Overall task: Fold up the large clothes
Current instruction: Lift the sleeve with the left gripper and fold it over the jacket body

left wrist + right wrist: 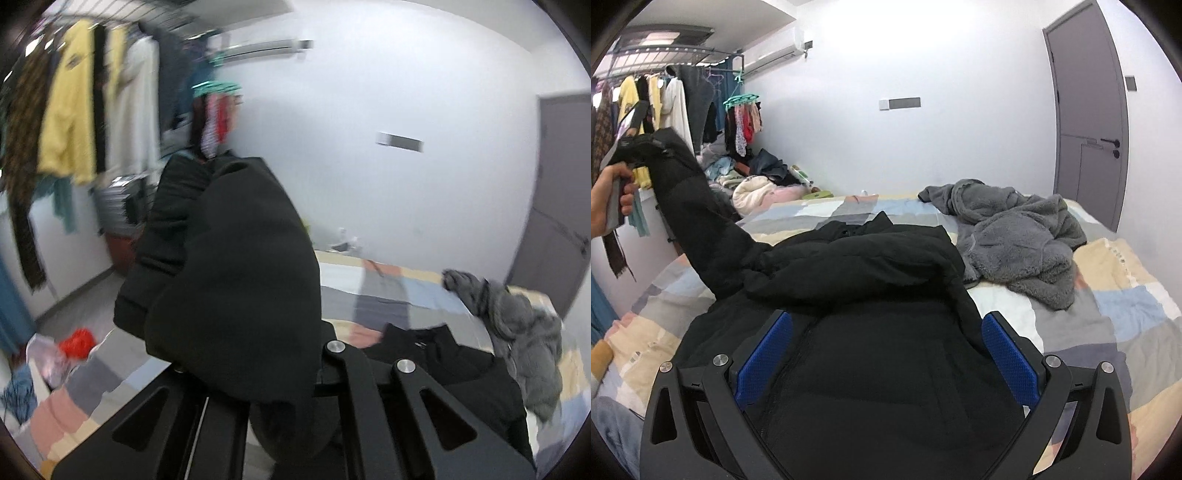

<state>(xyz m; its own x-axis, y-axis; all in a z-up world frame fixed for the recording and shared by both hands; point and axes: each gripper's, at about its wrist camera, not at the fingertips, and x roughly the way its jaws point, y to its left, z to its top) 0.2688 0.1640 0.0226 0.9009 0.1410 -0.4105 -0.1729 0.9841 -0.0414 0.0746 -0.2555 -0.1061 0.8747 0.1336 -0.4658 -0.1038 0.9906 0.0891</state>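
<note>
A large black jacket (871, 280) lies on the patchwork bedspread (1115, 317). Its left sleeve (698, 221) is lifted up and to the left by my left gripper (646, 147), which is shut on the sleeve cuff. In the left wrist view the sleeve (236, 266) bulges over the jaws and hides the fingertips. My right gripper (886, 354) is open and empty, low over the jacket's body, its blue pads (1008, 358) apart on either side of the fabric.
A grey fleece garment (1019, 240) lies crumpled on the bed, right of the jacket. A rack of hanging clothes (653, 107) and a clothes pile (757, 181) stand at left. A grey door (1089, 129) is at right.
</note>
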